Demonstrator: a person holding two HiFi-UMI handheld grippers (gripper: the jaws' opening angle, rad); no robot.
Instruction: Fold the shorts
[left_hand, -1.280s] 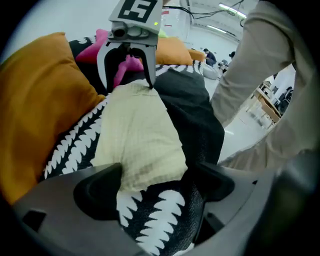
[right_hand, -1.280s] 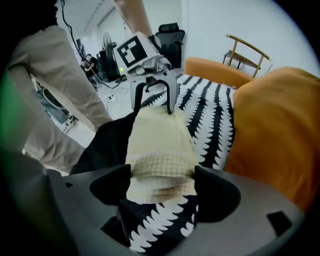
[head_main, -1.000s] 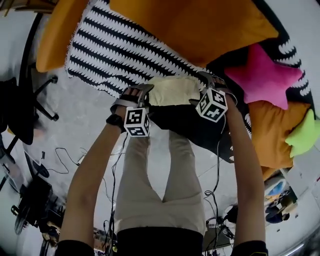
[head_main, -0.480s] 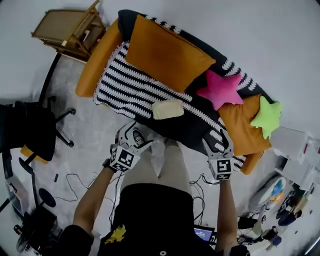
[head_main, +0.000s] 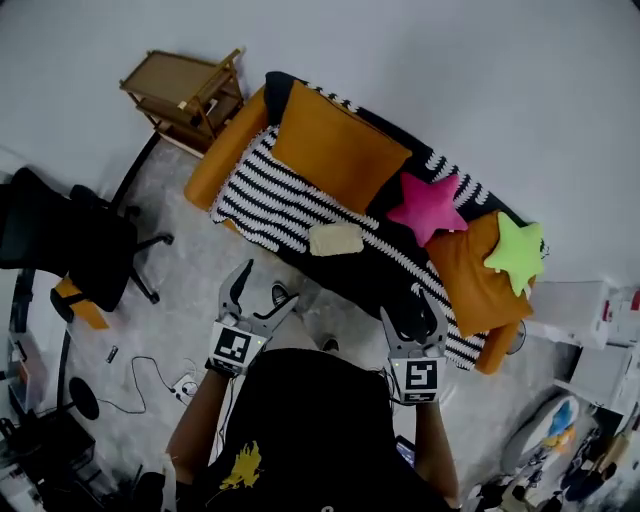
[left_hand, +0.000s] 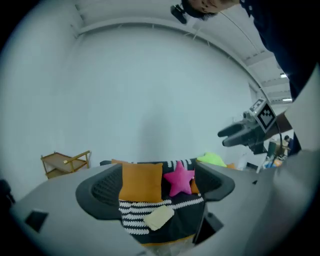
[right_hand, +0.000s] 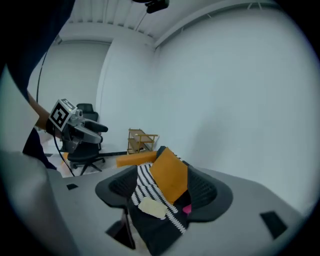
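Both arms are bent in front of the torso, the left forearm (head_main: 200, 405) and the right forearm (head_main: 432, 450) reaching forward. On the left, the left gripper (head_main: 268, 288) points away, jaws spread wide and empty. Well apart on the right, the right gripper (head_main: 410, 312) has just been closing its jaws, though they're parted with nothing between them.

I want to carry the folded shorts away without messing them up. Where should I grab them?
Probably the near long edge, coming from the front of the sofa. The shorts lie flat as a small packet on the striped blanket, so pinching all layers there should keep the fold.
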